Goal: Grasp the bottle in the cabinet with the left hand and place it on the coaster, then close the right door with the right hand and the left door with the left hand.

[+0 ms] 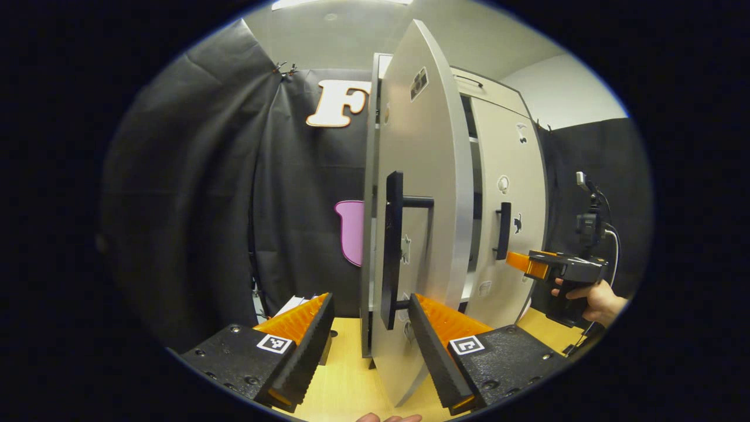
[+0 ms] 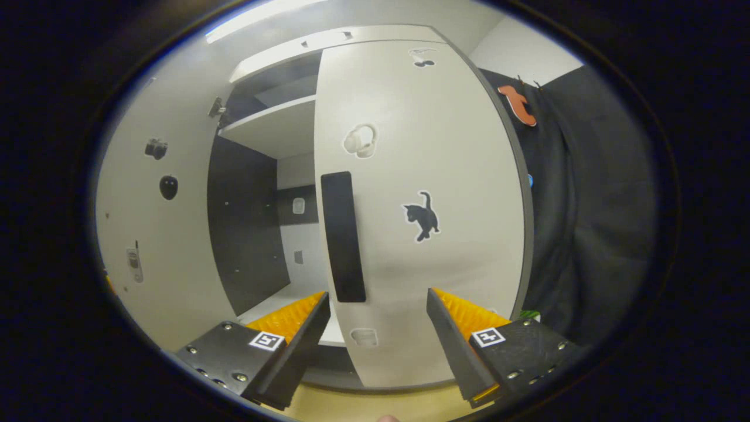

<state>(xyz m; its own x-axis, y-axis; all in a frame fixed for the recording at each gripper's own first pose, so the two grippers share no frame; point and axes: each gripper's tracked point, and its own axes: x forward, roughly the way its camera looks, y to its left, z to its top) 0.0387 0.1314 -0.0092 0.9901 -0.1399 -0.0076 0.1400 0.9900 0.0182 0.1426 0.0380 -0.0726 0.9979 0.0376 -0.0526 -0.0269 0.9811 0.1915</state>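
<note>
In the left gripper view the cabinet's left door (image 1: pixel 430 193) stands open, nearly edge-on to me, with its black bar handle (image 1: pixel 391 246) facing left. My left gripper (image 1: pixel 369 337) is open, its fingers either side of the handle's lower end without pressing on it. The right door (image 1: pixel 515 193) lies flat or almost flat against the cabinet front. My right gripper (image 1: pixel 517 261), held by a hand (image 1: pixel 595 296), points at that door's handle (image 1: pixel 503 230). In the right gripper view the right gripper (image 2: pixel 378 334) is open just before the right door (image 2: pixel 433 176) and its handle (image 2: pixel 343 234).
The cabinet stands on a wooden tabletop (image 1: pixel 345 375). Black cloth hangs behind and to both sides of it. In the right gripper view the left door's inner face (image 2: pixel 152 234) stands at the left, with a shelf (image 2: pixel 269 126) and the dark interior between the doors.
</note>
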